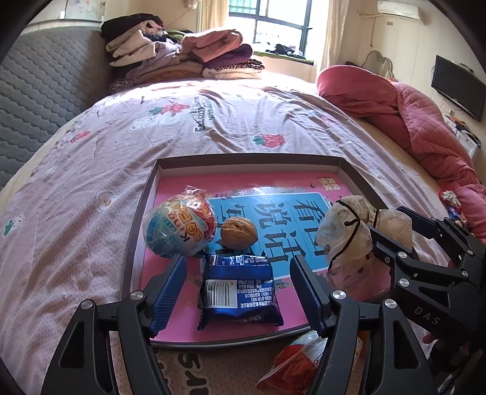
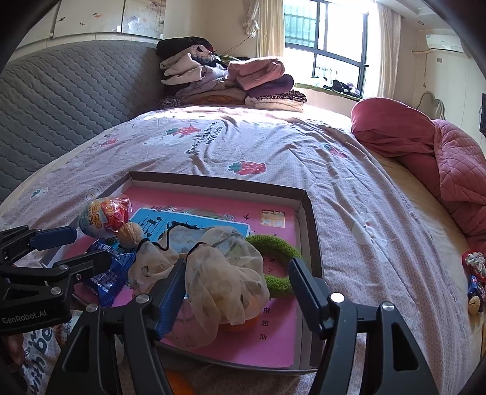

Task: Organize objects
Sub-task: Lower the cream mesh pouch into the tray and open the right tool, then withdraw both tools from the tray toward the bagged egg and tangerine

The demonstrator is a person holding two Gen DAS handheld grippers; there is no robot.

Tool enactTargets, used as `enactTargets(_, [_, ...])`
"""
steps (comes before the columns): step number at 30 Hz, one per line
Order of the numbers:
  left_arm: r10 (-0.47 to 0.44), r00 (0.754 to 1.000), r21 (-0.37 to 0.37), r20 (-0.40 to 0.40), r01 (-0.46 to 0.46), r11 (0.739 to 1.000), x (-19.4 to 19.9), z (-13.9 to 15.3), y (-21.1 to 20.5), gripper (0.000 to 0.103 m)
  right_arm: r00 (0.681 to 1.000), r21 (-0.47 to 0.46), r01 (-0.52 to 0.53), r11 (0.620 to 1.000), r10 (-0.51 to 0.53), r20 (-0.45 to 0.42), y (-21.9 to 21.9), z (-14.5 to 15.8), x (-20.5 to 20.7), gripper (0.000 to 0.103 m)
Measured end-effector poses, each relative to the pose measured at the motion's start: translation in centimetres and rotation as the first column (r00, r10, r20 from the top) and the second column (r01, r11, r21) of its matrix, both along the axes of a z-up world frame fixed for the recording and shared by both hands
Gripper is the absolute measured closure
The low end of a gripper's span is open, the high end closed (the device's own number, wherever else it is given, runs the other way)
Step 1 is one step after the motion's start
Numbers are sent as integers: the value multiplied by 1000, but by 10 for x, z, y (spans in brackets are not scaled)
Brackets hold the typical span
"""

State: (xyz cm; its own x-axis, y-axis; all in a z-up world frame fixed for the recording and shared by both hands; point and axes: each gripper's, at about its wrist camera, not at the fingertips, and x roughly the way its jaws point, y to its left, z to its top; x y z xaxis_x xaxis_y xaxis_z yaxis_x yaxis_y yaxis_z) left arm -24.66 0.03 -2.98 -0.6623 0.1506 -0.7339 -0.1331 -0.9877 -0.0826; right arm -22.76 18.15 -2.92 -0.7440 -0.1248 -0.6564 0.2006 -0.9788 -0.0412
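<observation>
Folded clothes [image 1: 188, 51] heaped beside window [image 1: 273, 21]; perhaps a television [image 1: 458, 86].

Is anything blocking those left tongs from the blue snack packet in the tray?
Nothing visible does. The blue snack packet lies flat in the tray, right between the open left tongs, whose pads stand clear of it.
</observation>
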Motion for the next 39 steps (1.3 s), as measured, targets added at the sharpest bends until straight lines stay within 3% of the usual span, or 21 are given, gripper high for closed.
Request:
enactTargets(27, [-8,999,15,-42,9,1000,10,20,1,31,992,-43,35,998,-40,-121,15,41,12,37])
enactTargets(39, [-2,997,29,-81,4,1000,23,41,-2,29,990,-58,12,998,-20,-138,12,53,20,37])
